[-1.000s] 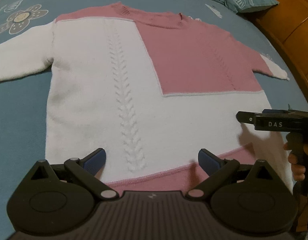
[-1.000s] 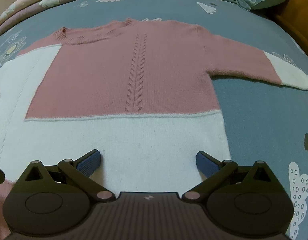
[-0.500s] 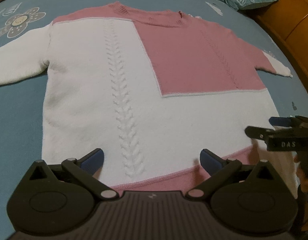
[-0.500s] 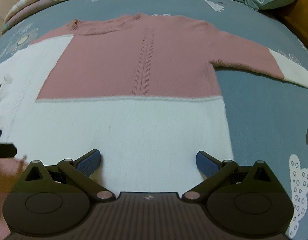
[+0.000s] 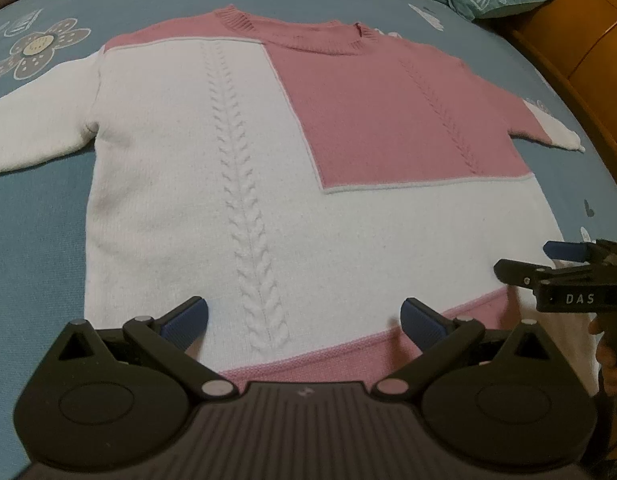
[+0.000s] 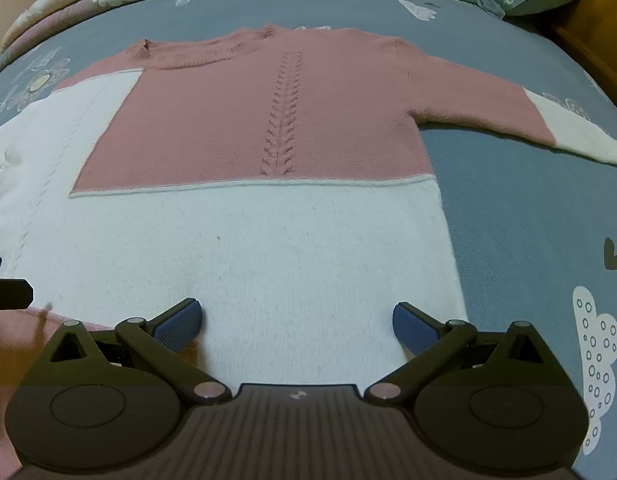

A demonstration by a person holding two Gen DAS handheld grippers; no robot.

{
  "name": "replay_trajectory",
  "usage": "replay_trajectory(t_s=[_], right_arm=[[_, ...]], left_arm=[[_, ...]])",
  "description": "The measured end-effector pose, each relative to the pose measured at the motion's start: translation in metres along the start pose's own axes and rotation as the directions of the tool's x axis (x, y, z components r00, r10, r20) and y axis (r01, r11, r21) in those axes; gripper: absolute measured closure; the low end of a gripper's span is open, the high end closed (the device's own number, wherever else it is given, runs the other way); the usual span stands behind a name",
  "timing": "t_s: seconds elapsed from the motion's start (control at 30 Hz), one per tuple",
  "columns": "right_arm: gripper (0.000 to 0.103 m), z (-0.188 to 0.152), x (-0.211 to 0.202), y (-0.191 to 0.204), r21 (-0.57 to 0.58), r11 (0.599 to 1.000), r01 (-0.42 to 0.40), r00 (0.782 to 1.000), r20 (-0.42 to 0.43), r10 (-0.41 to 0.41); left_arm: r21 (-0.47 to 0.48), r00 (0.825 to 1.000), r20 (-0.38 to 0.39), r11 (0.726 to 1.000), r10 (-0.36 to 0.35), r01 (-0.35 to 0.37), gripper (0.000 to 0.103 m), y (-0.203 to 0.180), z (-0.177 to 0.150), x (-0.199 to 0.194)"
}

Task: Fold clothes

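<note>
Dim, soft-edged, perhaps overhead-lit fisheye views

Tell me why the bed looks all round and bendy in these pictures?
Left wrist view: the fisheye lens bulges the bed and sweater into a dome, and the corners go dark. Right wrist view: same bulge, the sweater is sharp in the middle, and the left edge is blurry.

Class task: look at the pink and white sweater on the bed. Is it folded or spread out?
Spread out. The sweater lies flat on the bedspread, body unfolded, both sleeves stretched sideways.
</note>
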State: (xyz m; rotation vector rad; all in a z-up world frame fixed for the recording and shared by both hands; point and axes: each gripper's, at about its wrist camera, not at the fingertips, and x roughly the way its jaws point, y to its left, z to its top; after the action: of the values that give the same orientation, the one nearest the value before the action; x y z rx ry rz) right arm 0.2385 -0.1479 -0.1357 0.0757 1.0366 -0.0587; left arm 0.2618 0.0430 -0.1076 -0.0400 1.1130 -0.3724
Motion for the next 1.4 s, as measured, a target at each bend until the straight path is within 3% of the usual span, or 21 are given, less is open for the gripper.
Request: replay_trajectory(t_s=[0.3, 0.57, 0.73, 0.83, 0.97, 1.13, 1.4], right_arm=[[0.0, -0.021, -0.01, 0.0, 0.024, 1.0, 0.014, 0.998, 0.055, -0.015], [0.0, -0.083, -0.041, 0.002, -0.044, 0.999, 0.023, 0.991, 0.134, -0.017], [0.0, -0.105, -0.053, -0.005, -0.037, 0.999, 0.024, 0.993, 0.115, -0.02], [0.0, -0.105, -0.057, -0.007, -0.023, 1.0, 0.017, 0.995, 0.096, -0.015], [0.0, -0.099, -0.069, -0.008, -0.003, 1.0, 0.005, 0.991, 0.137, -0.004], [0.0, -0.102, -0.054, -0.003, -0.031, 1.0, 0.001, 0.998, 0.065, 0.001], [0.0, -0.073, -0.058, 0.032, -0.067, 0.996, -0.053, 0.987, 0.15, 0.062]], left_arm=[[-0.008, 1.0, 0.001, 1.0, -0.004, 0.004, 0.001, 0.0, 0.001, 0.0], [0.001, 1.0, -0.001, 1.0, 0.005, -0.005, 0.001, -0.001, 0.001, 0.002], [0.01, 1.0, 0.002, 1.0, 0.019, -0.019, 0.001, -0.003, 0.001, 0.003], [0.009, 1.0, 0.005, 1.0, 0.021, -0.021, 0.001, -0.004, 0.001, 0.003], [-0.011, 1.0, 0.009, 1.0, -0.002, 0.002, 0.001, -0.001, 0.001, -0.002], [-0.02, 1.0, 0.005, 1.0, -0.01, 0.011, 0.001, 0.003, 0.001, -0.001], [-0.046, 1.0, 0.014, 0.999, -0.019, 0.019, 0.001, 0.009, 0.001, -0.005]])
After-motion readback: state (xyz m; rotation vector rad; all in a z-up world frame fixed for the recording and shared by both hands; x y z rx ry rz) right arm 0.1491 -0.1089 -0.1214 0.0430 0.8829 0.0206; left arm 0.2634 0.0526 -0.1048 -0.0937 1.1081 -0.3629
